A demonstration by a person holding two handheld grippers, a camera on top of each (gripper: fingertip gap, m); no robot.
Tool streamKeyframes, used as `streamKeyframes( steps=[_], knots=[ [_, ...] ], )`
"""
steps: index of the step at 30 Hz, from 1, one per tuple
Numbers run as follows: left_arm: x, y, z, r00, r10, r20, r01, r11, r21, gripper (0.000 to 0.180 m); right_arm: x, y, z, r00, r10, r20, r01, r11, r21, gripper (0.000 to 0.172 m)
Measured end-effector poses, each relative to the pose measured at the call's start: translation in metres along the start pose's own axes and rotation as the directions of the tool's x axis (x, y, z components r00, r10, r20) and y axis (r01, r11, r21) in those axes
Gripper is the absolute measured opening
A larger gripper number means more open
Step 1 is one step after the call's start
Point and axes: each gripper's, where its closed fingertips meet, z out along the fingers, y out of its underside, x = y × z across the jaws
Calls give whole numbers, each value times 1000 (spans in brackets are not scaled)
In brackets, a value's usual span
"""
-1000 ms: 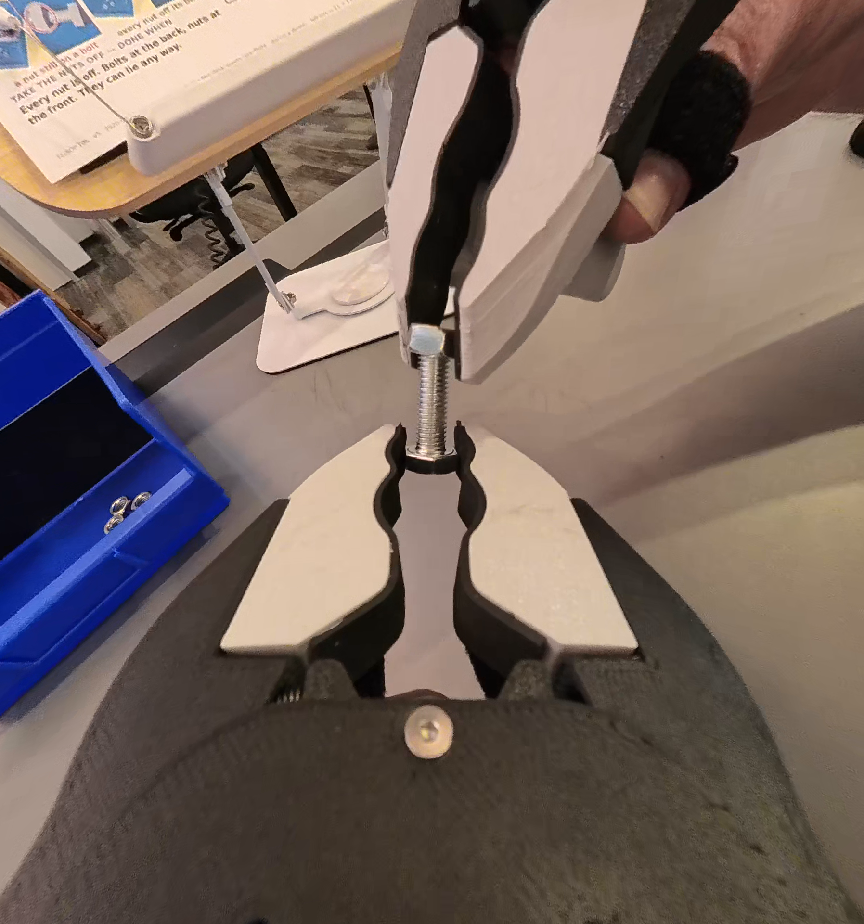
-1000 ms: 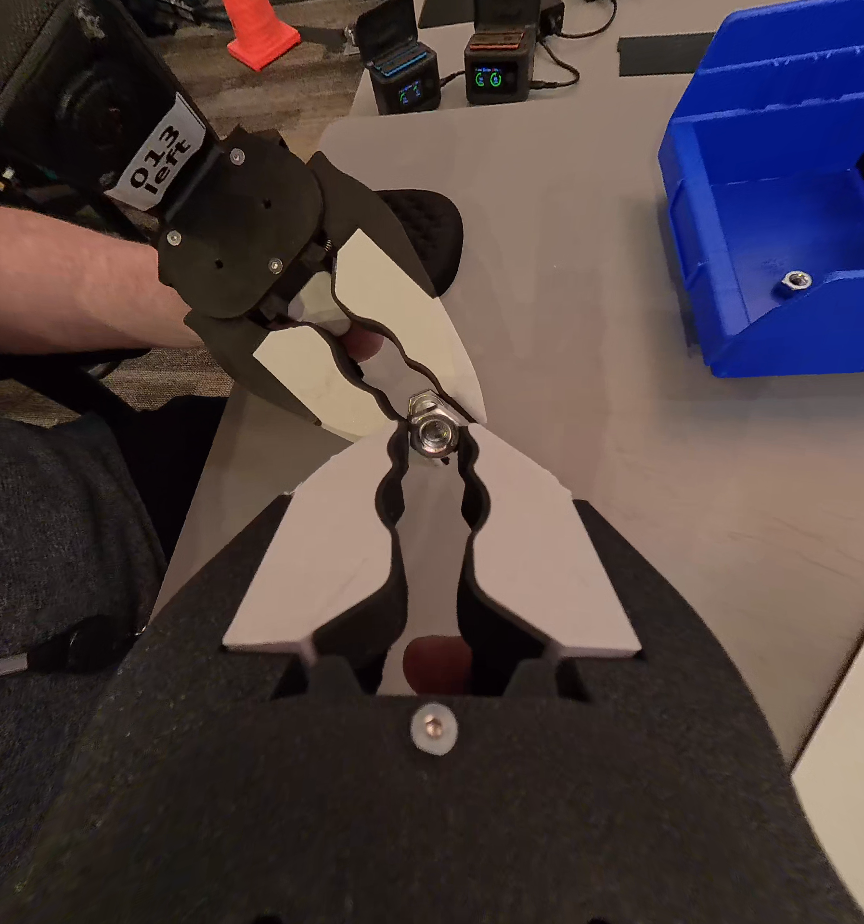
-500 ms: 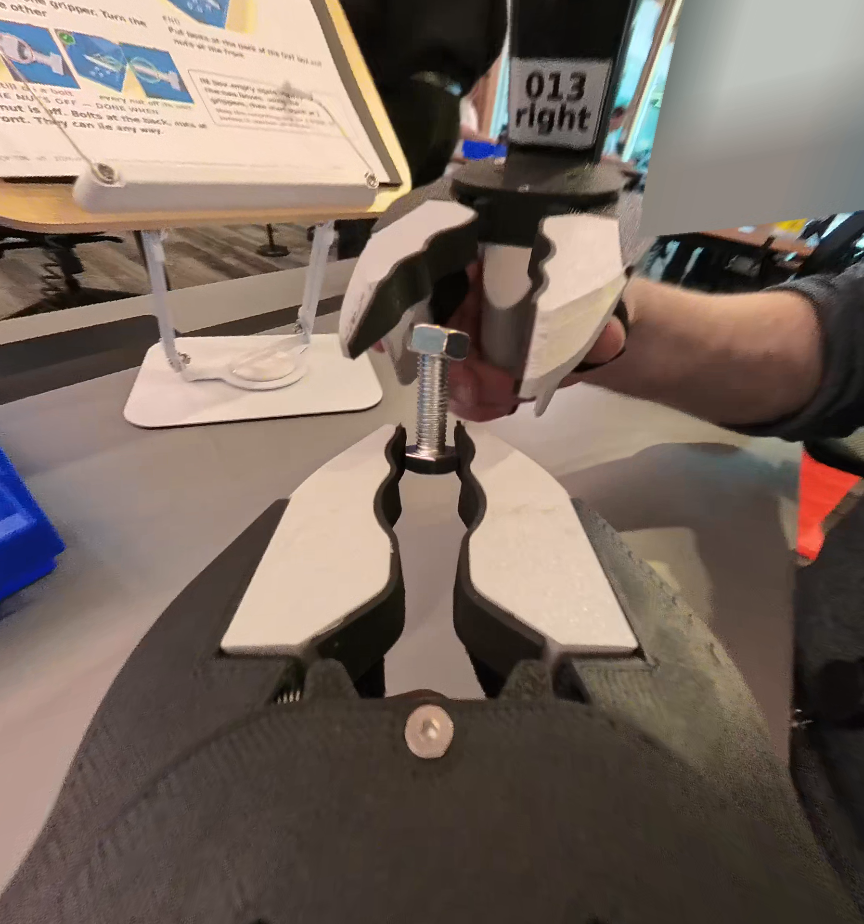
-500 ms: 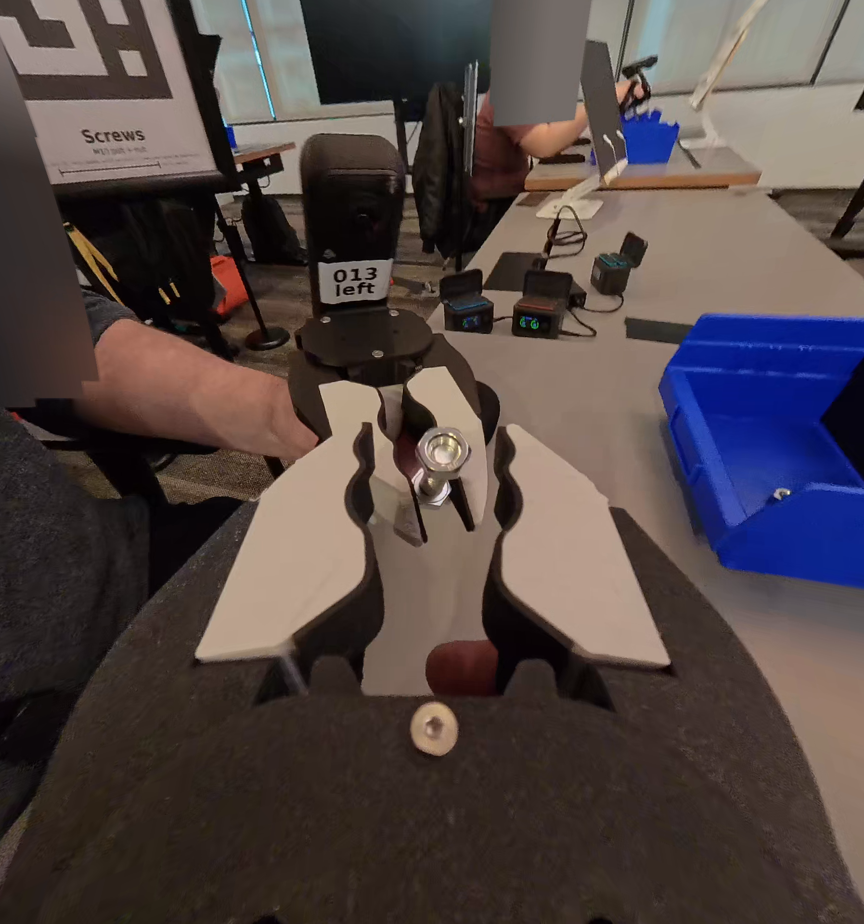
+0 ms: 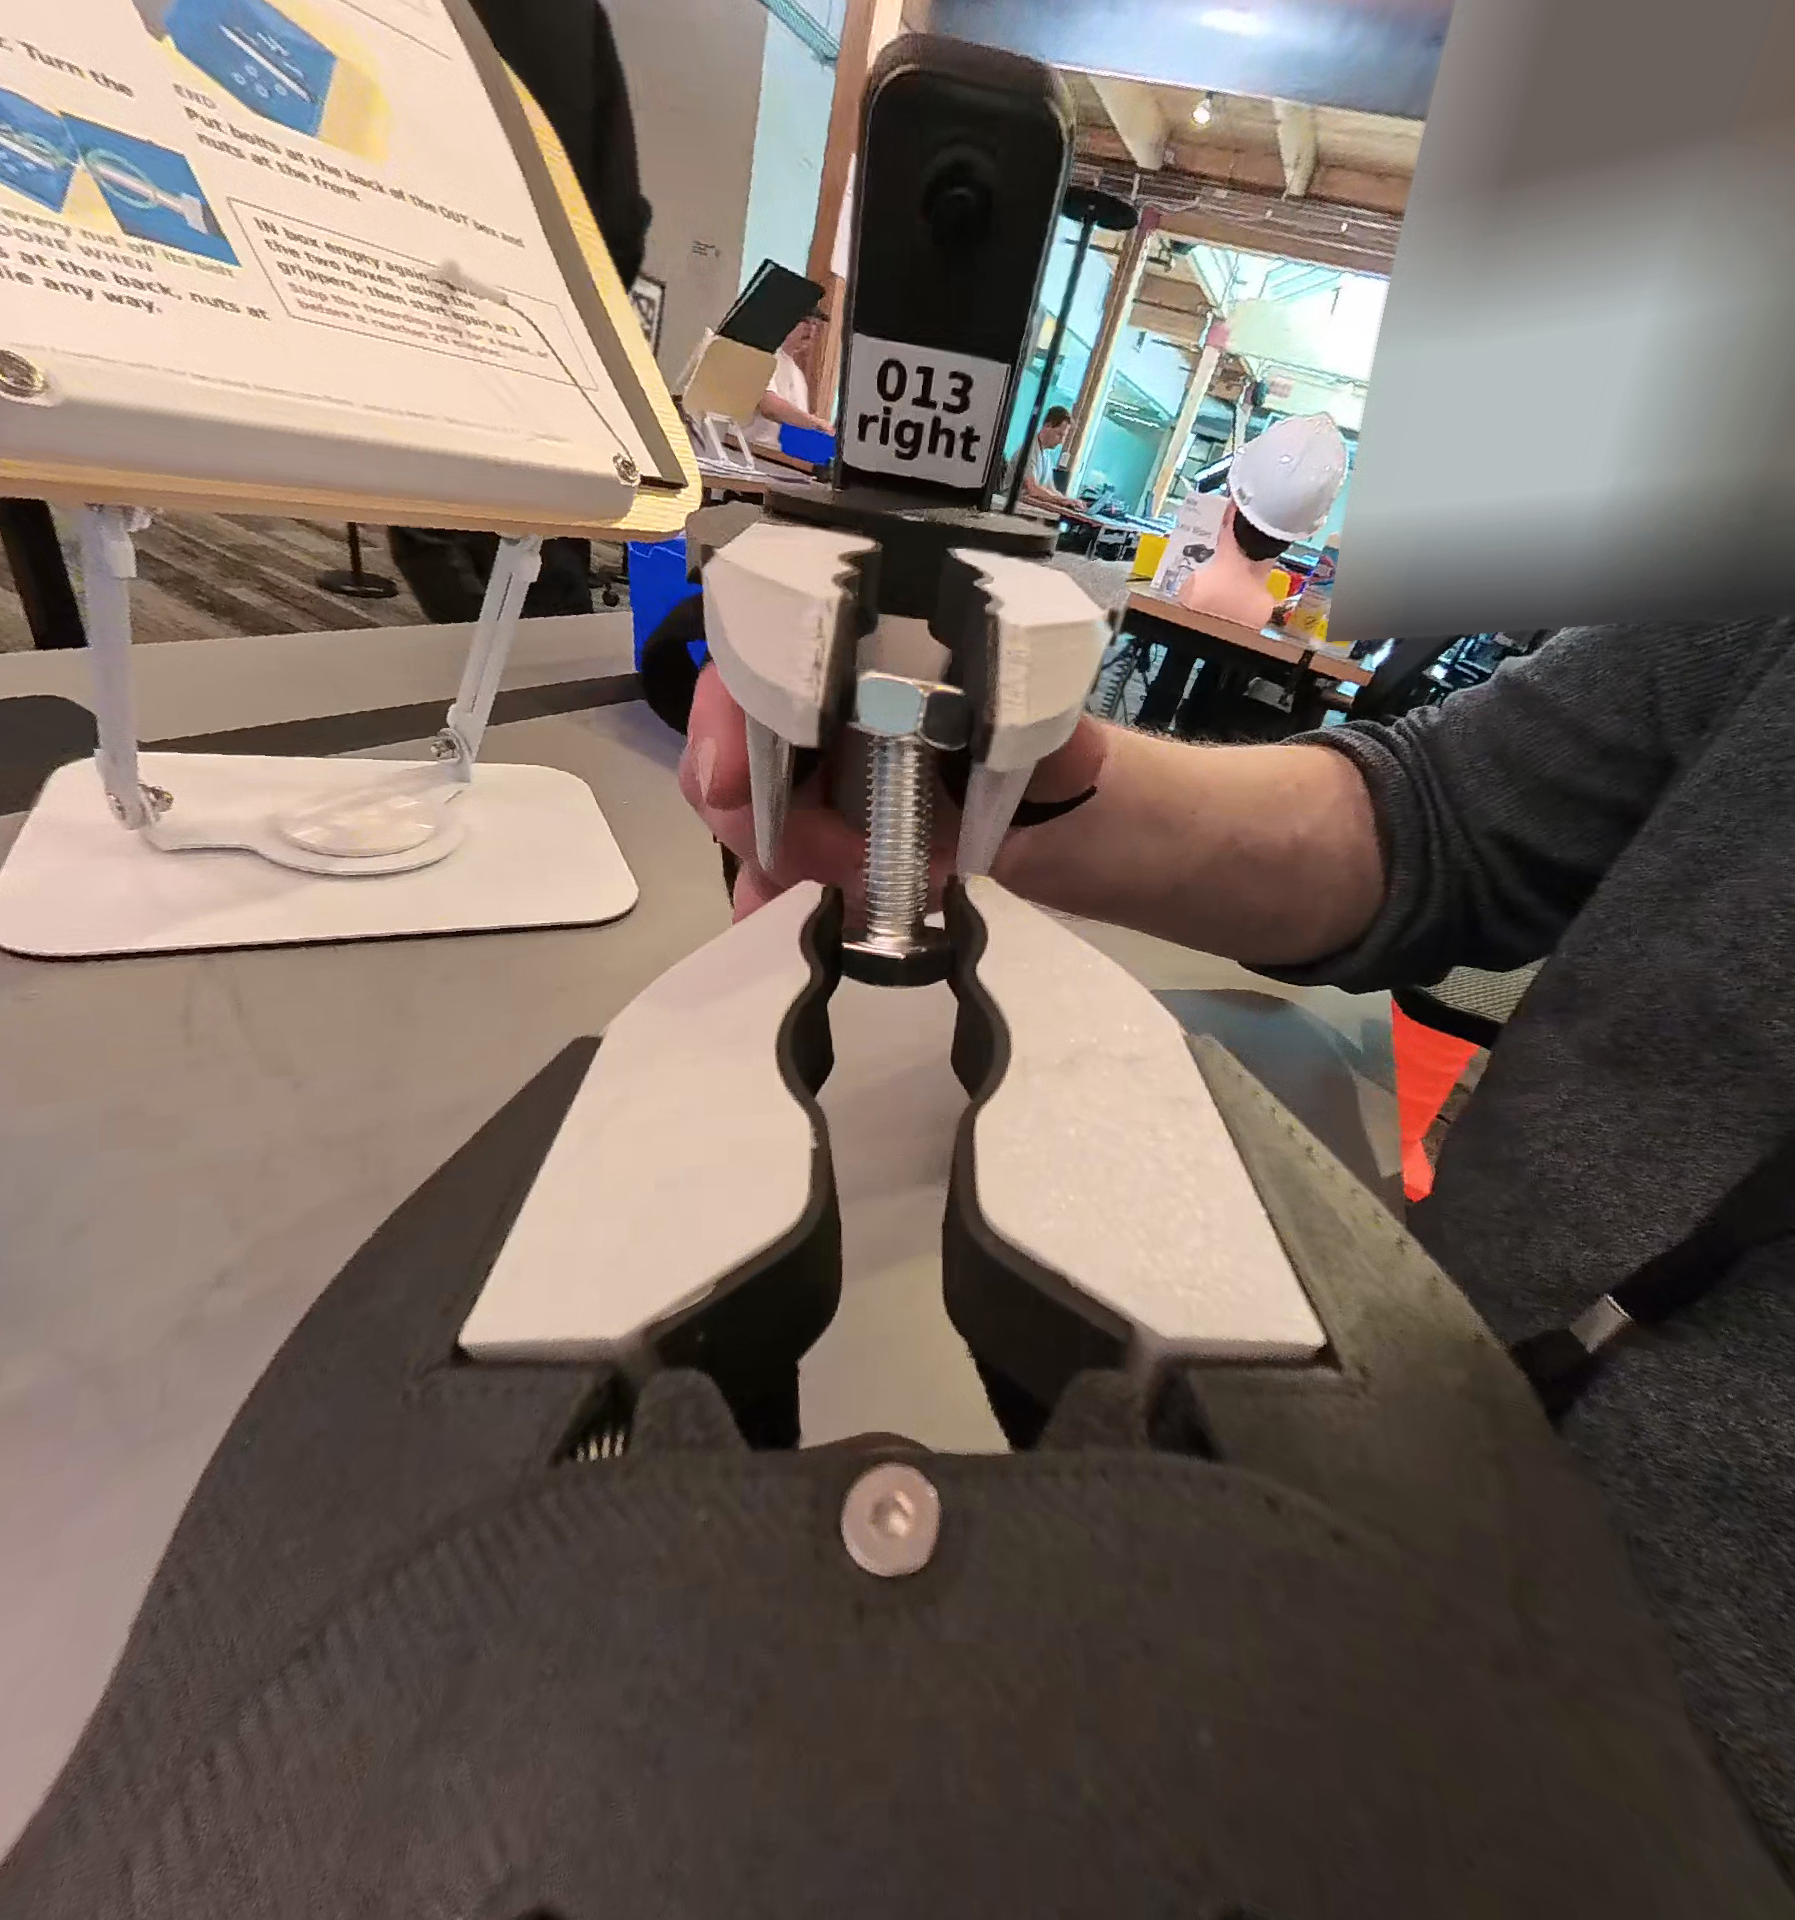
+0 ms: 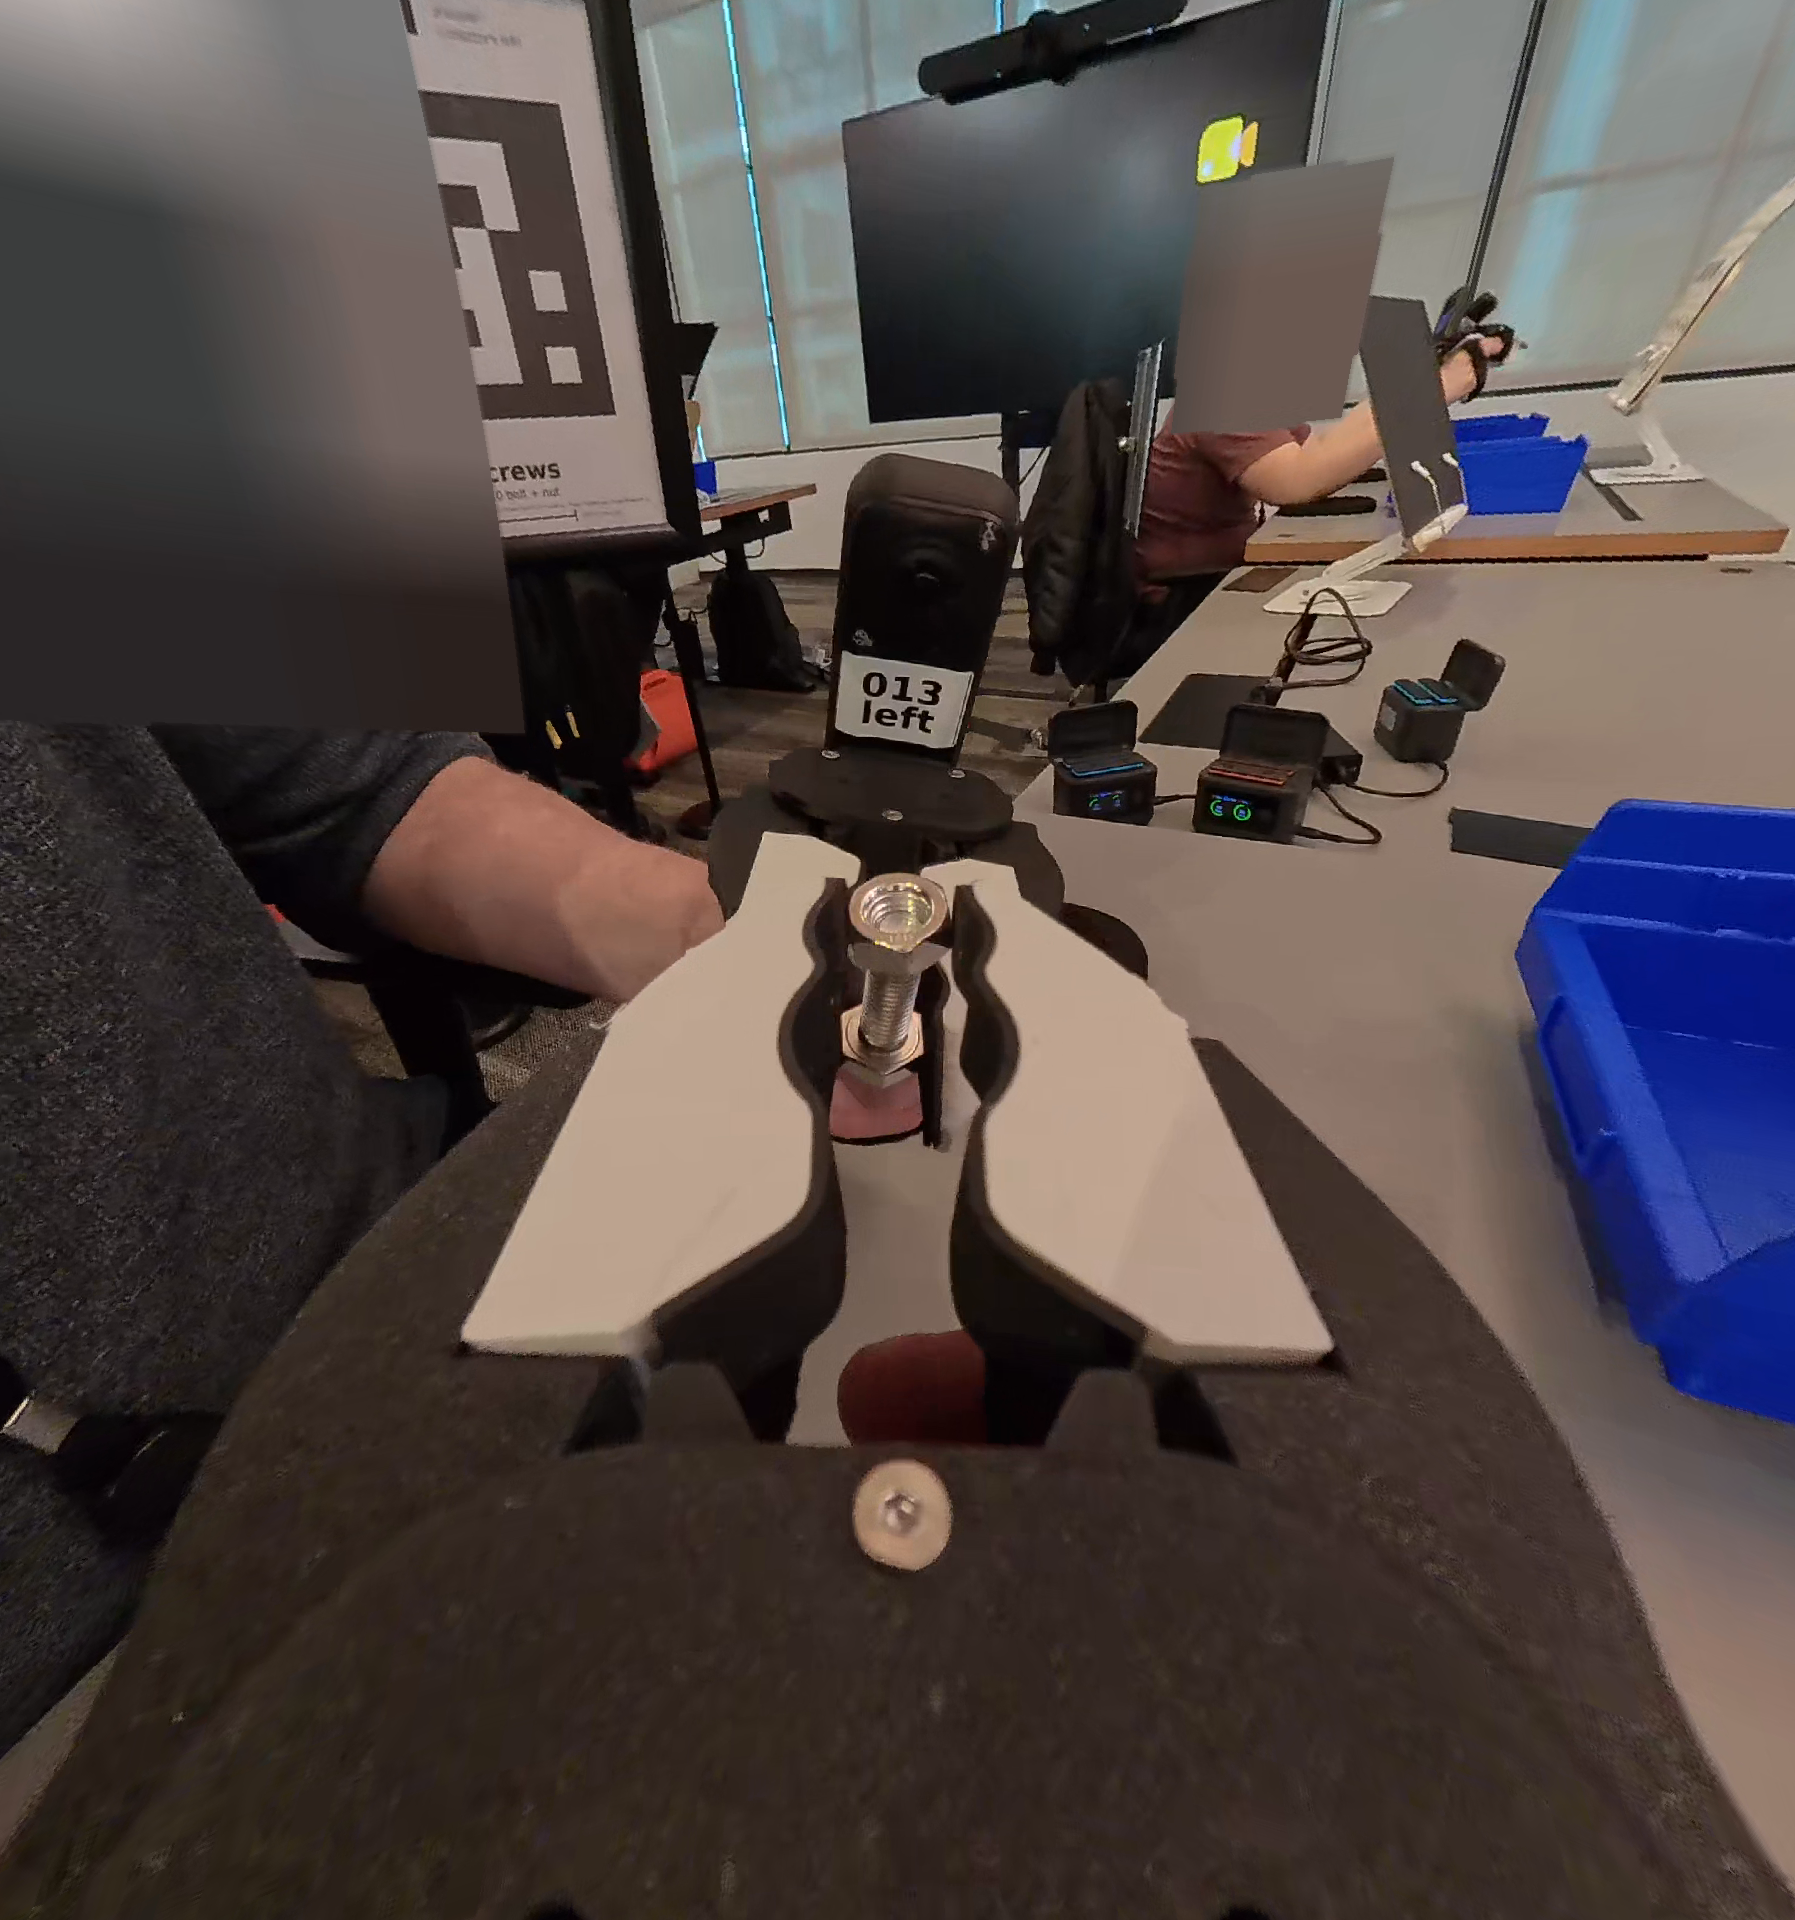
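1. Your left tongs (image 5: 895, 940) gripped the hex nut (image 5: 893, 954) at 12 o'clock.
2. Your right tongs (image 6: 898, 920) clamped the bolt (image 5: 898, 810) by its head, above the bench (image 5: 249, 1091).

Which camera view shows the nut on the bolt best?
The right wrist view: the nut shows its face around the bolt. The left wrist view shows only its edge, pinched in the left tongs.
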Motion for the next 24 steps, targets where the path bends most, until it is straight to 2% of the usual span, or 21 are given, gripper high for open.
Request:
streamKeyframes(
  steps=[5, 11, 18, 24],
  knots=[
    [-6, 2, 1, 995, 60, 74, -58, 998, -33, 18, 3, 2, 0, 999, 1, -45, -2, 1000, -14, 18],
    [-20, 7, 0, 971, 141, 195, -123, 987, -104, 19, 12, 8, 1, 982, 4, -190, -15, 998, -56, 18],
    [-22, 10, 0, 971, 142, 194, -123, 987, -106, 19, 13, 10, 1, 975, 9, -220, -23, 998, -61, 18],
    [-20, 8, 0, 974, 132, 181, -116, 989, -94, 19, 12, 9, 2, 979, 29, -201, -36, 999, -32, 30]
  ],
)
